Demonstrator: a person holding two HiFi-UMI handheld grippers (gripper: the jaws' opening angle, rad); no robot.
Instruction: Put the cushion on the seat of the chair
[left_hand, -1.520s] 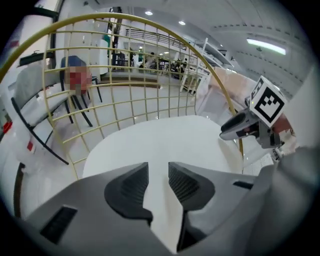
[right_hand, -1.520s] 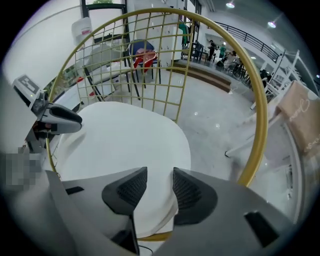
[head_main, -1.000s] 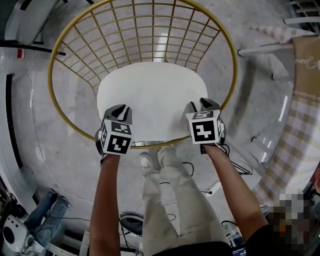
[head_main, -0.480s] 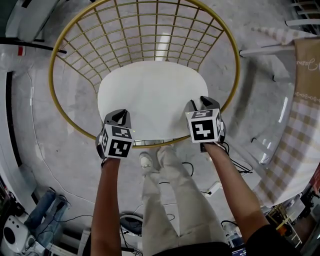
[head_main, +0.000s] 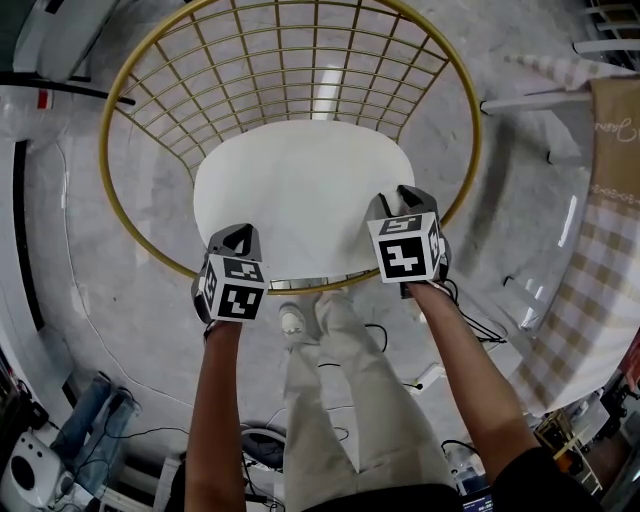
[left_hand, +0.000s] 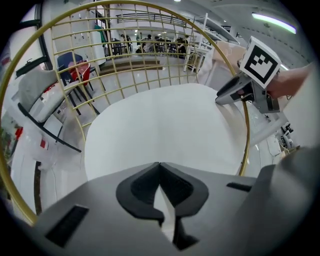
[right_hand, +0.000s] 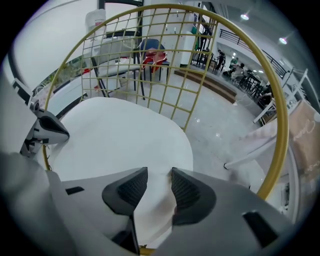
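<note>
The white cushion (head_main: 300, 190) lies on the seat of the round gold wire chair (head_main: 110, 110). My right gripper (head_main: 392, 200) is at the cushion's front right edge. In the right gripper view the right gripper (right_hand: 159, 175) is shut on the cushion (right_hand: 115, 135), with a fold of white fabric pinched between the pads. My left gripper (head_main: 237, 232) sits at the cushion's front left edge. In the left gripper view the left gripper (left_hand: 160, 165) has its tips touching and grips nothing that I can see. Beyond it the cushion (left_hand: 160, 125) spreads flat.
The gold rim (left_hand: 245, 130) and wire back ring the seat on all sides but the front. The person's legs and shoes (head_main: 320, 330) stand just before the chair. Cables (head_main: 470, 320) lie on the marble floor. A checked cloth (head_main: 600, 250) hangs at the right.
The left gripper has slid a little back and left along the cushion's edge and its jaws have closed. The right gripper keeps its hold on the cushion.
</note>
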